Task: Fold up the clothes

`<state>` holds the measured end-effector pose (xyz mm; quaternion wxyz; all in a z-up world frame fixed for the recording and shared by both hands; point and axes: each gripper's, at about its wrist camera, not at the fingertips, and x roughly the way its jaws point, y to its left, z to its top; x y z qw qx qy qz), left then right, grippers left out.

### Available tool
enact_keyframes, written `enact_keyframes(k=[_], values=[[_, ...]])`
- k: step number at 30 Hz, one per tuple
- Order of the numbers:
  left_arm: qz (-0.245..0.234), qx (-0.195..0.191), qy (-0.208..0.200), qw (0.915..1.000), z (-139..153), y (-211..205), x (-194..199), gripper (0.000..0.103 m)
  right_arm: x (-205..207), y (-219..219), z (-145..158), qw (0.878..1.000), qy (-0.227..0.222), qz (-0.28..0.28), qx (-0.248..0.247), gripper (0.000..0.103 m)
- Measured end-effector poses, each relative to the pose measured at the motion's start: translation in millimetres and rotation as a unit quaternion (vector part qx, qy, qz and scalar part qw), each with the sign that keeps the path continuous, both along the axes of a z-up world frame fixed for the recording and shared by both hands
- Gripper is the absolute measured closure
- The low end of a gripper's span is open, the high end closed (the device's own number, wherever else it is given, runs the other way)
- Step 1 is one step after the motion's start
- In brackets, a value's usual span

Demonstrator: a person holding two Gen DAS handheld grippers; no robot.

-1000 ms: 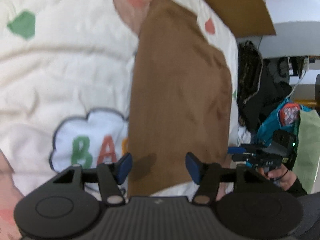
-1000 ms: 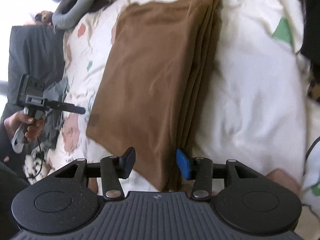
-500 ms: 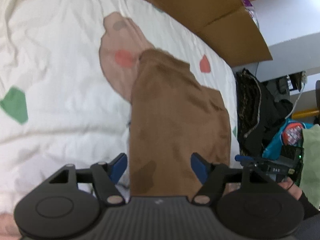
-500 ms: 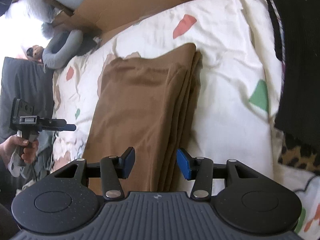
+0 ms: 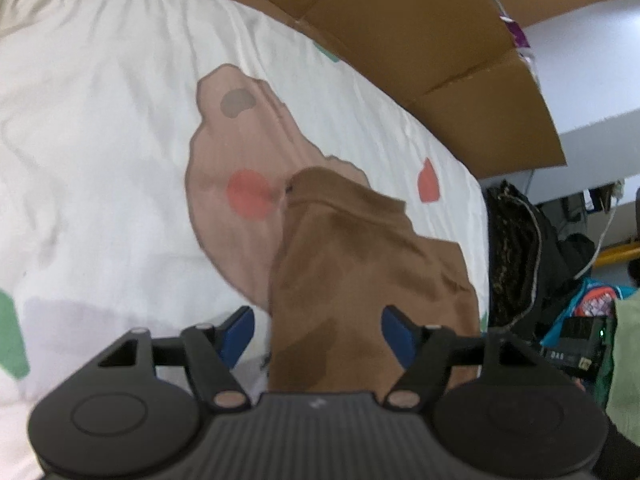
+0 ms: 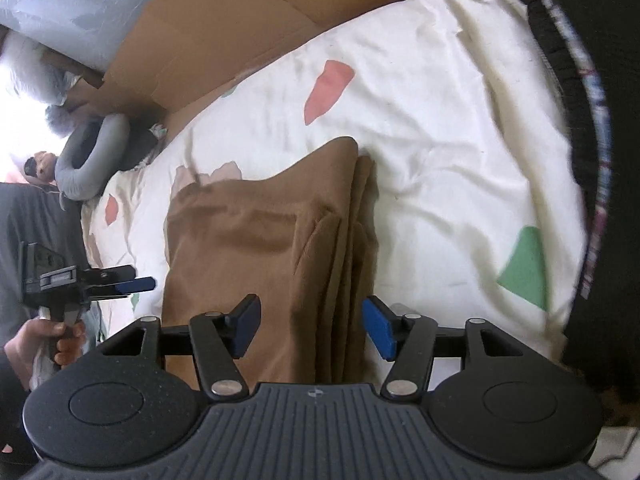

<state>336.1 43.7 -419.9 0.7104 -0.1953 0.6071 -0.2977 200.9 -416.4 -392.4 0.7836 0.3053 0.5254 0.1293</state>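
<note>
Brown folded garment (image 6: 256,264) of soft cloth lies on the cream bed quilt (image 6: 452,168) with its pink, green and tan printed shapes, its stacked fold edges running along its three-o'clock side in my right view. My right tongs (image 6: 311,330) hang over its near end with the jaws opening; the cloth shows between the blue pads but neither pad presses on it. My left tongs (image 5: 318,338) stand wide apart over the other near end, likewise gripping nothing. In both views the garment's nearest edge is cut off behind the black tool bodies, so I cannot tell how it ends there. At nine o'clock in the right view my left hand (image 6: 38,340) grips its handle, partly cropped by the frame. Flattened brown cardboard (image 5: 420,28) lies beyond the quilt at twelve o'clock. A dark heap of clothing (image 5: 520,248) at three o'clock in the left view is too blurred to identify.
</note>
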Motion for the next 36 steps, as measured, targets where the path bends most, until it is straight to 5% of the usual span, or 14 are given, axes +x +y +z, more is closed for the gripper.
enact_keyframes(k=[7,18,23,28,30,33,36], values=[[-0.017,0.012,-0.001,0.9998,-22,-15,20,0.031,13,-6,-17,1.0,0.011,-0.016,-0.013,0.04],[0.019,-0.079,0.047,0.9956,-43,-16,51,0.032,26,-10,-40,0.999,0.005,-0.019,0.041,0.041],[0.007,-0.075,0.047,0.996,-45,-27,62,0.061,31,-9,-43,0.998,0.001,-0.016,0.053,0.043],[-0.008,-0.064,0.031,0.9974,-40,-36,66,0.08,38,-7,-45,0.999,-0.001,-0.02,0.051,0.063],[-0.008,-0.071,0.025,0.9971,-36,-35,66,0.08,41,-5,-43,0.999,-0.001,-0.017,0.044,0.075],[-0.015,-0.079,0.016,0.9967,-28,-35,65,0.082,43,-2,-33,0.999,-0.008,-0.006,0.034,0.078],[-0.018,-0.082,0.019,0.9963,-28,-35,64,0.058,42,4,-25,1.0,-0.021,0.008,0.022,0.066]])
